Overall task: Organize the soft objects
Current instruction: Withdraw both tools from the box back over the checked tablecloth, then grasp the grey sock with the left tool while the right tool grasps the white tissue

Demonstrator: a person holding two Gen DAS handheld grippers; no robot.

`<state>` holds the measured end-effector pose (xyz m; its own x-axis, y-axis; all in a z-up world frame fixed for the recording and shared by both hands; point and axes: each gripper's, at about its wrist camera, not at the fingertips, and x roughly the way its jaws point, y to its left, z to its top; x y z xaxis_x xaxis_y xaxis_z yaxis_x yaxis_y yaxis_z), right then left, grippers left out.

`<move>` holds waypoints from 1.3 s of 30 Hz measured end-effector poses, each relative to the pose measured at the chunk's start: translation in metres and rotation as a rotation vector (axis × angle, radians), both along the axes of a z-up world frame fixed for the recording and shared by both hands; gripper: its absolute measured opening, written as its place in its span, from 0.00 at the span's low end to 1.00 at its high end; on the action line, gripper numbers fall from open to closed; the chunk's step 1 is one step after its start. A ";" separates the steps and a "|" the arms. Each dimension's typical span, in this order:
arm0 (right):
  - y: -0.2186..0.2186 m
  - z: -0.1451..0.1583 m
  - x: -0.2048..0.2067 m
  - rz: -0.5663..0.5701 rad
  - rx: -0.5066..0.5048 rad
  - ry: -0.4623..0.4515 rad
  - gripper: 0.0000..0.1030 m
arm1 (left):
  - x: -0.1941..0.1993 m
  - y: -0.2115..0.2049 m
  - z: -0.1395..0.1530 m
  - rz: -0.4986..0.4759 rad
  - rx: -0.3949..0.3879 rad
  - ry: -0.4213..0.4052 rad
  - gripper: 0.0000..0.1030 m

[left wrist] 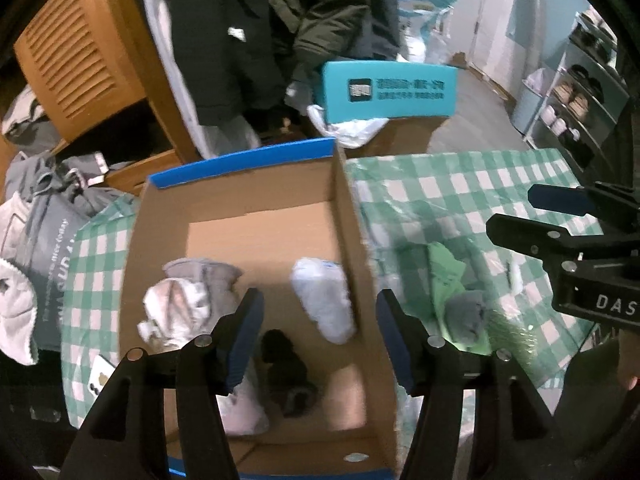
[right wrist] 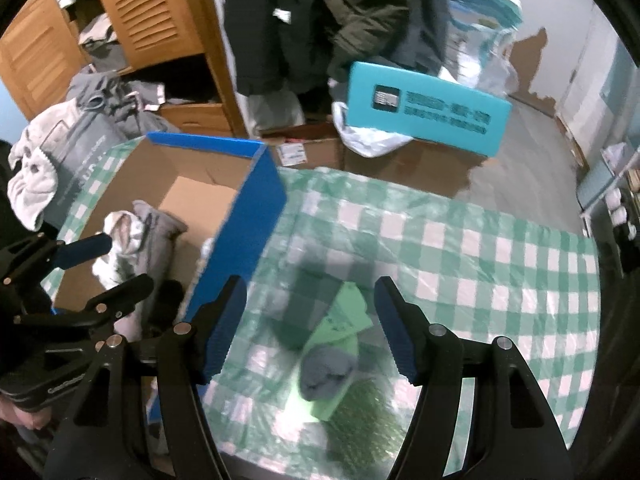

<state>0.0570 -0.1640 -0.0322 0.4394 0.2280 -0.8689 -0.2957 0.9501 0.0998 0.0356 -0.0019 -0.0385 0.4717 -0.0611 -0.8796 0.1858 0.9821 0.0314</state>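
Nearest the lens, left gripper (left wrist: pixel 320 344) with fingers spread wide, empty, hanging over the cardboard box (left wrist: pixel 352 216). Inside the box: grey-and-white bundle (left wrist: pixel 188 300) against the left wall, white rolled sock (left wrist: pixel 326 300) along the right wall, dark sock (left wrist: pixel 286 372) low in the middle, bare cardboard toward the far, blue-edged rim. Right gripper (right wrist: pixel 310 324) likewise spread wide and empty, poised above the green-and-grey sock (right wrist: pixel 330 364) lying on the checked cloth (right wrist: pixel 480 264), just beside the box's blue outer wall. Broad open cloth to the right and beyond that sock. Only from the right wrist: that blue outer wall. Only from the left wrist: the box's inner right wall, white sock and full floor.
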 end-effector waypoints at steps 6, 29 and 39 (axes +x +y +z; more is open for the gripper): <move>-0.033 -0.008 -0.004 -0.057 -0.010 0.013 0.65 | 0.002 -0.029 -0.005 -0.046 0.002 0.023 0.58; -0.117 -0.036 -0.010 -0.201 -0.039 0.067 0.66 | 0.009 -0.105 -0.034 -0.161 -0.019 0.106 0.58; -0.132 -0.067 -0.009 -0.228 -0.028 0.139 0.66 | 0.012 -0.123 -0.063 -0.196 -0.003 0.186 0.58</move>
